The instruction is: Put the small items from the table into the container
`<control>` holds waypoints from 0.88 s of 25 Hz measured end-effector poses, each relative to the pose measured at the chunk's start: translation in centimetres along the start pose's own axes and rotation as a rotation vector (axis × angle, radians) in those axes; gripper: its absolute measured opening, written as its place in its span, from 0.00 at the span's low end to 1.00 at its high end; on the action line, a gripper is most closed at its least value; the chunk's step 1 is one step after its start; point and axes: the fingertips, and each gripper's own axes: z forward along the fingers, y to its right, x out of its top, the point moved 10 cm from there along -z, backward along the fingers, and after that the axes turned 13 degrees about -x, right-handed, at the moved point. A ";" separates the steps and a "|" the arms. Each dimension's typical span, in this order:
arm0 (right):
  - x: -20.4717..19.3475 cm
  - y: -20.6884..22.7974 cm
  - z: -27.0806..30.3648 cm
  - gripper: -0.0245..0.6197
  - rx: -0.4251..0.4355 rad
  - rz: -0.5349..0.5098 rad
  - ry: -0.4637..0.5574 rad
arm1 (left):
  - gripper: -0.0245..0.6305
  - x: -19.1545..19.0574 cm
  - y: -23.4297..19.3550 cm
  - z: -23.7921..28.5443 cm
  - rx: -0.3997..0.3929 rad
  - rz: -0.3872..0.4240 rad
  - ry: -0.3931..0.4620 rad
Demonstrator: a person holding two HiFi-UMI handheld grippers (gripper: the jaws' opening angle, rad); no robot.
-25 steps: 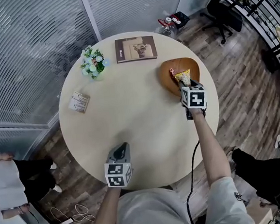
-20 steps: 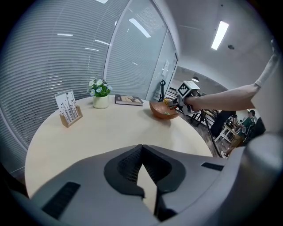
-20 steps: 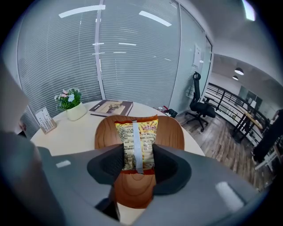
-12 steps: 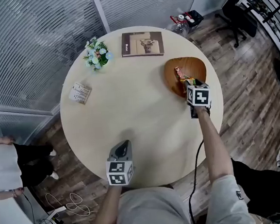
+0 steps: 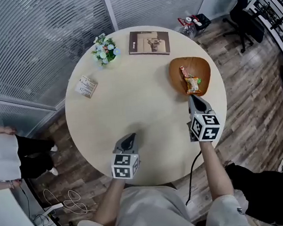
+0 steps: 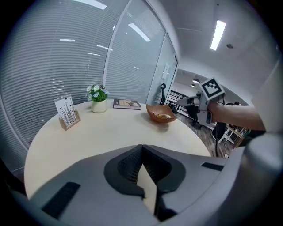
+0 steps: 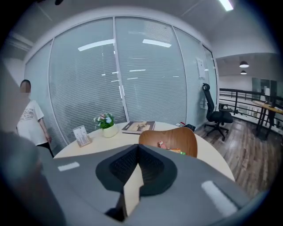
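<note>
A wooden bowl (image 5: 203,66) stands at the right of the round table (image 5: 141,115), with a colourful snack packet (image 5: 191,82) lying inside. My right gripper (image 5: 193,99) hovers just on the near side of the bowl, pointing at it, jaws shut with nothing between them. In the right gripper view the bowl (image 7: 170,139) rises just past the shut tips (image 7: 138,148), and a bit of packet (image 7: 164,146) shows. My left gripper (image 5: 129,138) is over the table's near edge, shut and empty (image 6: 141,148). A small card holder (image 5: 86,86) stands at the far left.
A potted flower (image 5: 105,48) and a book (image 5: 148,42) sit at the table's far edge. A person (image 5: 3,161) stands off to the left behind the glass wall. An office chair (image 5: 243,7) and bottles on the floor are at the upper right.
My right gripper drew back from over the bowl towards the near edge and its jaws closed empty; the packet stays in the bowl. The left gripper shifted slightly.
</note>
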 end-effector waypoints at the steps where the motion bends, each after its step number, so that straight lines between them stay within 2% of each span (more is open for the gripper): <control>1: -0.9 -1.2 -1.4 0.04 0.023 0.000 -0.002 | 0.05 0.0 0.2 -0.1 -0.003 0.003 0.003; 7: -6.6 -7.3 -6.9 0.04 0.090 0.022 -0.078 | 0.05 -0.5 0.8 -0.8 -0.002 0.023 0.017; 11: -10.5 -9.6 -8.9 0.04 0.102 0.052 -0.147 | 0.05 -1.4 1.2 -1.6 0.008 0.030 0.016; 15: -13.4 -11.5 -10.6 0.04 0.122 0.037 -0.194 | 0.05 -2.1 1.4 -2.6 0.017 0.024 0.021; 22: -14.8 -13.3 -12.2 0.04 0.168 0.004 -0.218 | 0.05 -3.2 1.8 -3.5 0.026 0.017 0.032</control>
